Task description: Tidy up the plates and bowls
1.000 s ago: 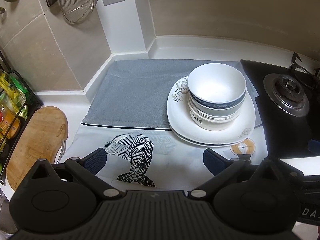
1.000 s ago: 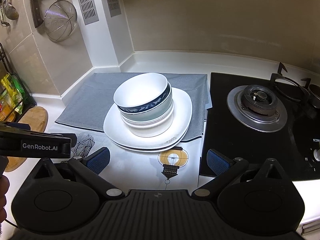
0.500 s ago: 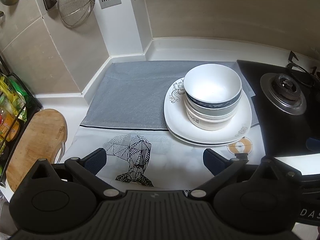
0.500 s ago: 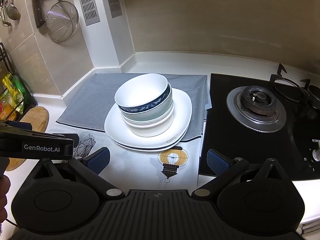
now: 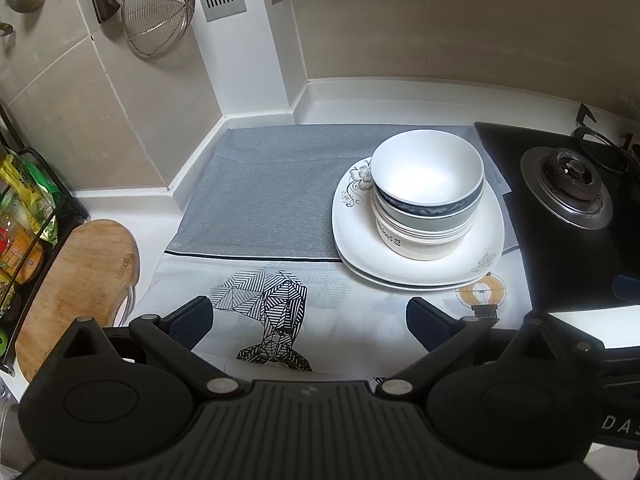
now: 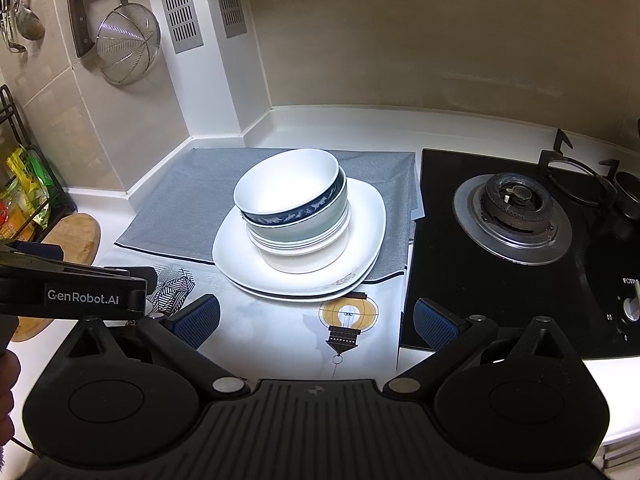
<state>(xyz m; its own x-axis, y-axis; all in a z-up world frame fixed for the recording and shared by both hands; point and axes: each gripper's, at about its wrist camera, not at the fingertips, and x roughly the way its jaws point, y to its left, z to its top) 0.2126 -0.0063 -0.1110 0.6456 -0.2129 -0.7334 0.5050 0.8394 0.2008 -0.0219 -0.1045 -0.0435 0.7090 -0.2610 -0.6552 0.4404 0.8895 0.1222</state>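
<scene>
While both tongs gape empty above the printed cloth, the left gripper (image 5: 308, 322) and right gripper (image 6: 316, 320) face glossy nested white ceramic bowls (image 5: 426, 192), navy-banded on top, stacked on two squarish white plates (image 6: 248, 256) over a grey textured mat (image 5: 264, 200).

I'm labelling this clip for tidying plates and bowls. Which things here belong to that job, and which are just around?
Job: bowls, plates, left gripper, right gripper.

Just around: stove, strainer, cutting board, mat.
</scene>
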